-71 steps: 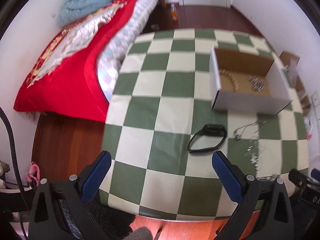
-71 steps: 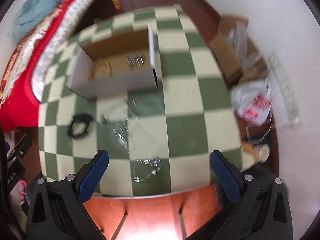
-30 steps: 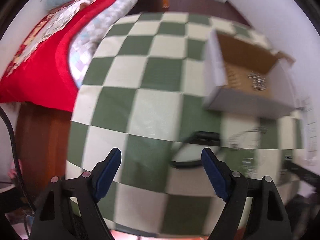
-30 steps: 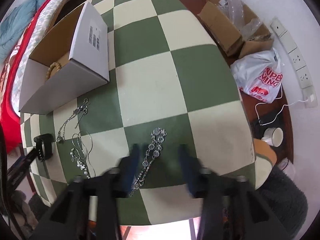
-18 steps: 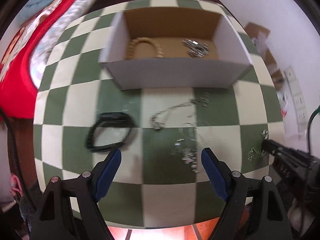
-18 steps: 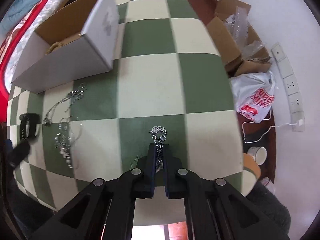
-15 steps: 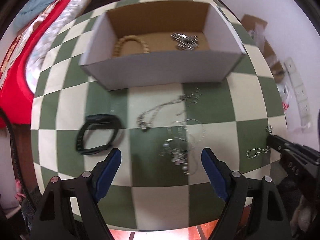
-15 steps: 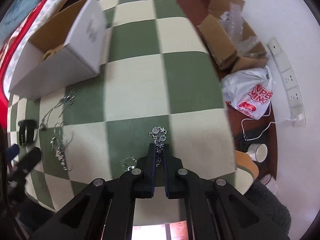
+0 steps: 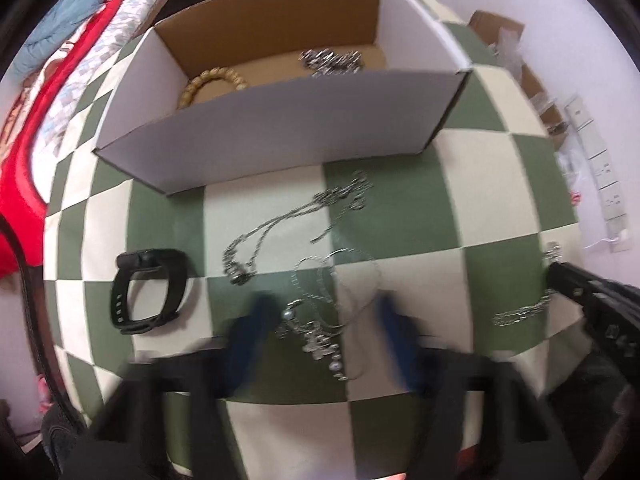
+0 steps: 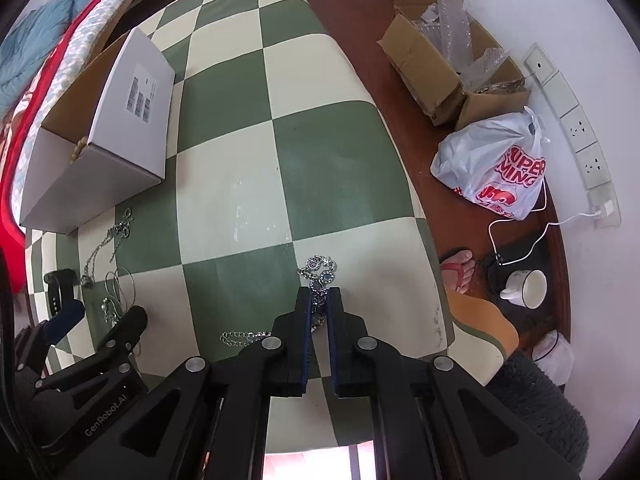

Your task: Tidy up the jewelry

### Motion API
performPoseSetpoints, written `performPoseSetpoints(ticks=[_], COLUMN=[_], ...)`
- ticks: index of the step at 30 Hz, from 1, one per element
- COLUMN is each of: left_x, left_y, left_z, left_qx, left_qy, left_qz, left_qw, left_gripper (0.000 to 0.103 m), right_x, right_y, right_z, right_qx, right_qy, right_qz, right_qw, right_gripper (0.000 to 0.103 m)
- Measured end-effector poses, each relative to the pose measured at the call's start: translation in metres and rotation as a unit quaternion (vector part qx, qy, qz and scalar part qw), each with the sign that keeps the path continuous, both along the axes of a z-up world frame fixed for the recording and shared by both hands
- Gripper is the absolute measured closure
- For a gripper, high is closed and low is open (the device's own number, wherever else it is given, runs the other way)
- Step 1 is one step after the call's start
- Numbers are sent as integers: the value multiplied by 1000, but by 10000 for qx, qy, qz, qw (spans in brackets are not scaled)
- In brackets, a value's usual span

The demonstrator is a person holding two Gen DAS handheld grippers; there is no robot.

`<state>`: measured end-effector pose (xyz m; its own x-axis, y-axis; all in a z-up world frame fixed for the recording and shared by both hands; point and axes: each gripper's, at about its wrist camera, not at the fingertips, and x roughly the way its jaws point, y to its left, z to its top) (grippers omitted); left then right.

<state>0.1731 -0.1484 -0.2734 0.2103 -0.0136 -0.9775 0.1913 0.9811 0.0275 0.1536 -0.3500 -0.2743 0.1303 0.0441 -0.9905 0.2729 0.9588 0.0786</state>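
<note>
My right tongs (image 10: 319, 304) pinch the bracelet (image 10: 318, 270), my blurred left tongs (image 9: 326, 330) gape over the necklaces (image 9: 320, 320); I lift straight up, then to the box (image 9: 280, 136).

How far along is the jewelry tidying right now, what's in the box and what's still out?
Done: a beaded bracelet and a silver piece lie in the box. In hand: the right gripper is shut on a jeweled chain. Left: the chain necklace, a tangled necklace between the open left gripper's fingers, and the black watch.
</note>
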Motion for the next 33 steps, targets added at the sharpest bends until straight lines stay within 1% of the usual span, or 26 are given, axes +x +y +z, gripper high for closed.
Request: performPoseSetpoints(ticks=[1, 2, 5, 8, 9, 10, 14, 16, 21, 23, 24, 26, 27, 28, 29, 30, 31, 32, 33], left_x=[0, 0, -1, -6, -6, -7, -3, -1, 2, 3, 5, 7, 6, 5, 3, 1, 0, -2, -3], left_y=[-2, -4, -1, 11, 15, 21, 45, 53, 66, 70, 70, 66, 63, 58, 54, 48, 43, 41, 37], left_z=[0, -1, 1, 14, 21, 31, 65, 83, 112, 114, 109, 93, 81, 70, 60, 48, 39, 32, 21], left_qx=[151, 137, 27, -146, -229, -396, -805, -945, -1148, -1189, -1228, -1013, -961, -884, -748, -487, -324, -239, -125], left_qy=[-28, 24, 67, -57, -81, -117, -244, -347, -540, -539, -446, -242, -110, -21, 43, 113, 180, 215, 315], left_qz=[-34, -82, -60, 28, 62, 120, 264, 308, 459, 464, 459, 440, 384, 284, 193, 60, -20, -59, -129], left_qw=[9999, 9999, 10000, 9999, 9997, 9991, 9961, 9944, 9909, 9904, 9904, 9936, 9946, 9957, 9970, 9987, 9993, 9995, 9993], left_gripper=[101, 103, 103, 103, 103, 103, 103, 103, 103, 103, 103, 103, 99, 99, 98, 93, 81, 73, 51], right_x=[1, 1, 3, 5, 4, 3, -3, -4, -6, -6, -4, 0, 2, 5, 8, 10, 9, 9, 9], right_y=[-1, 2, 5, 10, 9, 9, 9, 10, 16, 16, 17, 18, 15, 13, 10, 5, 1, -2, -4], right_z=[-1, 0, -2, -2, -2, 0, 14, 24, 52, 63, 67, 66, 65, 60, 51, 42, 35, 29, 24], right_qx=[-26, -71, -191, -188, -103, 4, 370, 506, 751, 875, 903, 918, 928, 904, 927, 987, 1032, 1001, 899], right_qy=[9, 20, 24, -36, -58, -104, -312, -443, -724, -830, -840, -723, -703, -626, -454, -324, -255, -192, -111], right_qz=[15, 34, 96, 205, 191, 150, 31, 18, 29, 9, 36, 81, 0, -27, -62, -157, -217, -246, -269], right_qw=[10000, 10000, 9998, 9996, 9997, 9998, 9988, 9977, 9945, 9927, 9924, 9931, 9932, 9939, 9946, 9945, 9941, 9945, 9955], right_gripper=[94, 94, 94, 96, 98, 103, 103, 103, 103, 103, 103, 103, 99, 93, 70, 46, 41, 41, 41])
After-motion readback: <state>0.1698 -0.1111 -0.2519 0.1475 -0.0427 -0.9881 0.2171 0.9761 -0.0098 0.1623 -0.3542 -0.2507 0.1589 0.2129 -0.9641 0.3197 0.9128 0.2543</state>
